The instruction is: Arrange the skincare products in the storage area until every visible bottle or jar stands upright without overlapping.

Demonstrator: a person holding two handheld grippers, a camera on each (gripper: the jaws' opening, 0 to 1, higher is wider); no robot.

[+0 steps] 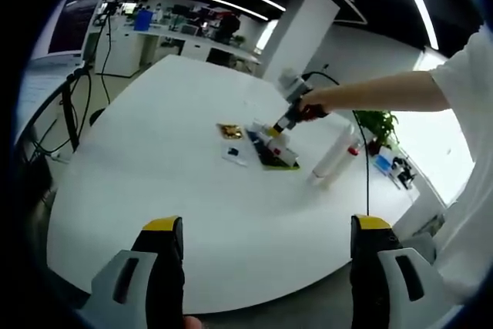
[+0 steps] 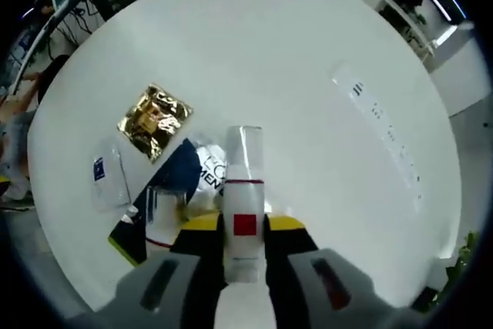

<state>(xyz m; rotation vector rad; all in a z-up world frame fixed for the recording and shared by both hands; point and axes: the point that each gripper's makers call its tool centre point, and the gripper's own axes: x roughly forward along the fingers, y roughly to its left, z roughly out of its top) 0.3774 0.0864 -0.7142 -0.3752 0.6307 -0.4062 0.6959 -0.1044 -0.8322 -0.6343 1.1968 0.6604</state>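
The right tongs [image 2: 245,240] grip a white tube [image 2: 243,206] with a red square, held lying over the dark tray [image 2: 166,182] on the surface [image 2: 308,59]. The left tongs [image 1: 262,240] hang open, well back. Next, I judge: tip the tube upright and set it clear of its neighbours.

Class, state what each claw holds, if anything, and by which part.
The right claw grips a white tube with a red square label, around its lower body. The left claw is open, holding nothing.
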